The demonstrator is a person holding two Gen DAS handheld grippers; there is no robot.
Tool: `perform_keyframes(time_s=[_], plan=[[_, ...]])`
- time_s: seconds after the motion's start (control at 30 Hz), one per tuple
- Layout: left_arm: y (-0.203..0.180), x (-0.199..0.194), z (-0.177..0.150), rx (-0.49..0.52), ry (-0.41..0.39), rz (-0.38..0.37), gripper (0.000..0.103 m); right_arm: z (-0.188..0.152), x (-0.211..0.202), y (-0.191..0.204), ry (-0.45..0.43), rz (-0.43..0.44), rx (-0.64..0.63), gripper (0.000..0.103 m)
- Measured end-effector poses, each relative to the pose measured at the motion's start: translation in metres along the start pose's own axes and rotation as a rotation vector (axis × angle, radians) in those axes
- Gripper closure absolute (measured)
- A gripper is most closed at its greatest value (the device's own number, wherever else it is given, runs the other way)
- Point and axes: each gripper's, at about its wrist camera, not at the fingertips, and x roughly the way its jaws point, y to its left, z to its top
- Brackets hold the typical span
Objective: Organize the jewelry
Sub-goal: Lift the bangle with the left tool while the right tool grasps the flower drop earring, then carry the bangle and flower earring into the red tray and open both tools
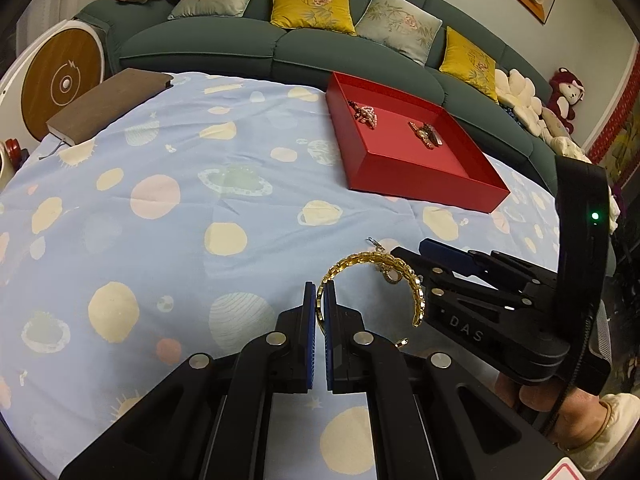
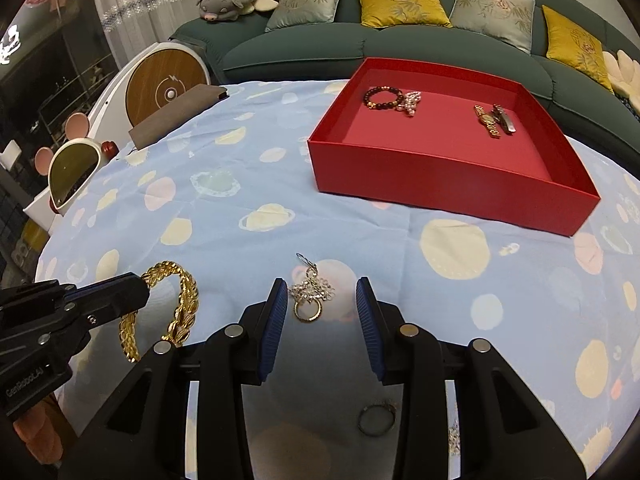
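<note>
Gold chain bracelet point(image 1: 376, 276): pinched between the pressed-together pads of your left gripper point(image 1: 320, 304), lifted off the blue planet-print cloth point(image 1: 160, 200); its far loop passes behind your right gripper point(image 2: 322, 312). That gripper stands spread, straddling a crystal earring with gold ring point(image 2: 311, 298) lying on the cloth. Dark ring point(image 2: 377, 419): beneath the right gripper, partly hidden. Red box point(image 2: 440, 176), toward the cloth's far right edge: bead bracelet point(image 2: 382, 98), pearl piece point(image 2: 411, 103), gold watch point(image 2: 488, 120), a dark item beside it, unidentifiable.
</note>
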Motion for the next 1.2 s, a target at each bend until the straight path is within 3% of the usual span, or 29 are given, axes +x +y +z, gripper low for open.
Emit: perform_keyframes(time_s=[0.27,0.33,0.37,0.4,0.53,0.87,1.2], plan=[[0.019,-0.007,0.003,-0.026,-0.012,0.001,0.101,0.01,0.032,0.004,0.036,-0.009,-0.014,0.079],[0.022,-0.008,0.002,-0.027,-0.012,0.006,0.101,0.011,0.035,0.008,0.023,-0.03,-0.039,0.087],[0.024,-0.008,0.001,-0.03,-0.01,0.008,0.101,0.012,0.036,0.009,0.02,-0.041,-0.052,0.099],[0.027,-0.008,0.001,-0.034,-0.008,0.009,0.101,0.012,0.035,0.008,0.02,-0.042,-0.055,0.102],[0.031,-0.011,0.002,-0.043,-0.013,0.012,0.101,0.013,0.017,-0.003,-0.009,-0.036,-0.013,0.102],[0.024,-0.013,0.006,-0.035,-0.023,0.015,0.101,0.031,-0.063,-0.03,-0.175,0.011,0.07,0.103],[-0.005,-0.01,0.02,-0.011,-0.045,-0.006,0.101,0.025,-0.113,-0.07,-0.25,-0.025,0.146,0.103]])
